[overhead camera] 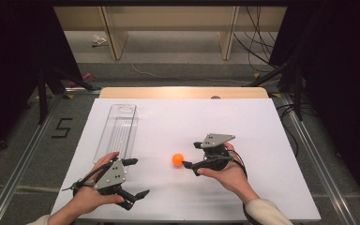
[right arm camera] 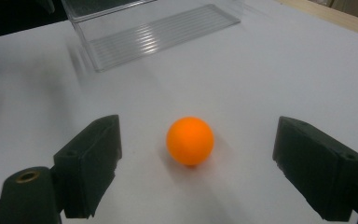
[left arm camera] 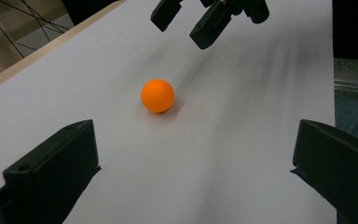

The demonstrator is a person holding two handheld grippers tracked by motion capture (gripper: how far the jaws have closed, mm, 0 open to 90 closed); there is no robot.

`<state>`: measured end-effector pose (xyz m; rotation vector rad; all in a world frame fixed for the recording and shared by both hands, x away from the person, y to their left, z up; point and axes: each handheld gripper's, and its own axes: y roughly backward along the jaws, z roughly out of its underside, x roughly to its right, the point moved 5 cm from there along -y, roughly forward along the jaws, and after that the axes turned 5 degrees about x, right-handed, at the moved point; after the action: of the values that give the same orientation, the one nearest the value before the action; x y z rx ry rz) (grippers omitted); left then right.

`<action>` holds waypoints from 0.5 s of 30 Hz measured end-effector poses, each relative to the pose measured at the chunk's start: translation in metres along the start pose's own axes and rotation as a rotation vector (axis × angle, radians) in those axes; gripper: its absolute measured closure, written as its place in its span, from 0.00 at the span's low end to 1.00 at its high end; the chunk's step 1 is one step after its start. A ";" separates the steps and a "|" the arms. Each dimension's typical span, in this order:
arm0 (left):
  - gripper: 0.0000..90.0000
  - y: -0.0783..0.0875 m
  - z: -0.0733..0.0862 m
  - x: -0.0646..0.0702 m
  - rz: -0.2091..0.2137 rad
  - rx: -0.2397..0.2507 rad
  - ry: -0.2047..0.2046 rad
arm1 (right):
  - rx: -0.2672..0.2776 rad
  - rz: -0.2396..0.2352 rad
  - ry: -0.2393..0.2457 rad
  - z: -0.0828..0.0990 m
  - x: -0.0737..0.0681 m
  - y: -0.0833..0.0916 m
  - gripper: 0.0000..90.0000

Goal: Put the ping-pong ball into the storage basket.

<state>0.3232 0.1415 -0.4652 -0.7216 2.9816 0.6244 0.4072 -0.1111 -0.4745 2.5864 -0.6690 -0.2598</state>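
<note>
- Near the middle of the high view, a little right of centre, the orange ball point(overhead camera: 177, 159) rests on the white table sheet point(overhead camera: 178, 122), free and touching nothing.
- At the left of the ball in that view lies a clear plastic tray point(overhead camera: 118, 129), well apart from it and empty.
- Right gripper point(overhead camera: 190, 155) is just beside the ball, with its jaws spread wide; in the right gripper view the ball point(right arm camera: 190, 140) sits between the two black jaws, but they do not touch it.
- Left gripper point(overhead camera: 136, 177) is at the lower left of the high view, jaws also apart and holding nothing; it looks toward the ball point(left arm camera: 157, 95) from a distance.
- My judgement: the ball looks like a table-tennis ball, so very light, smooth and hollow. It will roll away at a small push and can slip out upward if pinched above its middle.
- Best place to take it is across its widest part, both jaws meeting it at the same moment, with gentle force so the thin shell is not dented.
</note>
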 end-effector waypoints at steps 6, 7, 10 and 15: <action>0.00 0.000 0.000 0.000 0.001 0.000 -0.001 | -0.005 -0.003 0.001 0.000 0.000 -0.004 0.18; 0.00 0.000 0.000 0.000 0.001 -0.001 -0.001 | -0.005 -0.003 0.001 0.000 0.000 -0.004 0.18; 0.00 0.000 0.000 0.000 0.002 -0.001 -0.002 | -0.009 -0.005 0.004 0.000 0.000 -0.007 0.18; 0.00 0.000 0.000 0.000 0.002 0.000 -0.002 | -0.016 -0.005 0.002 0.000 0.000 -0.009 0.18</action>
<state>0.3230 0.1415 -0.4650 -0.7170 2.9811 0.6245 0.4106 -0.1040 -0.4791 2.5735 -0.6574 -0.2629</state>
